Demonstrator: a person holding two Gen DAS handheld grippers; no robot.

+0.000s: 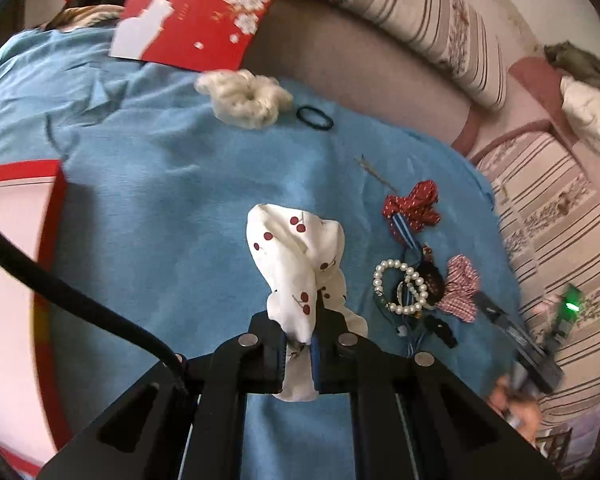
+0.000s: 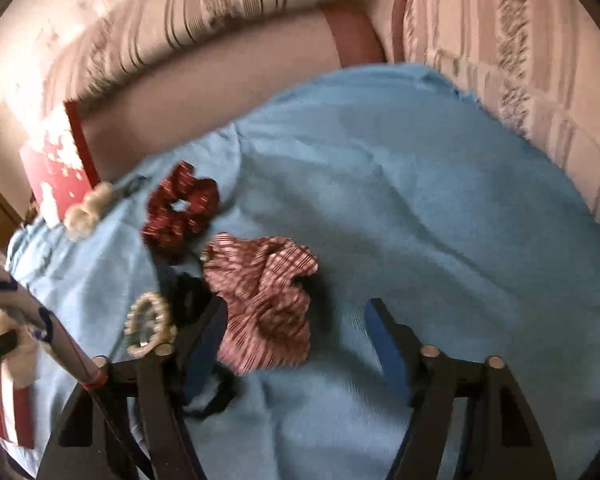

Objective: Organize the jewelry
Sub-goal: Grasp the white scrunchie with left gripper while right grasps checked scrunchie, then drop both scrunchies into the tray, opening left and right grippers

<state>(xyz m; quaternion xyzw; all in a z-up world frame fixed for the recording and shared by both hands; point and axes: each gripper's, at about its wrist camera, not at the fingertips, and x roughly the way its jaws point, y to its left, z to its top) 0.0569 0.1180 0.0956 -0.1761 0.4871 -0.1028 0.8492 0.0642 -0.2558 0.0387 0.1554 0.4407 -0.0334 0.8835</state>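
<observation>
Left claw [image 1: 300, 350] clenched on soft cherry-print scrunchie [image 1: 296, 256], right claw [image 2: 296, 334] released beside crinkled gingham scrunchie [image 2: 266, 300]

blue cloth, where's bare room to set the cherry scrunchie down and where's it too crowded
Bare cloth lies between the cream scrunchie and the cherry scrunchie held in the left gripper, reaching left to the red box. Another free patch is right of the striped scrunchie, beyond the open right gripper. Crowded: the pearl bracelet and red bow cluster.
</observation>
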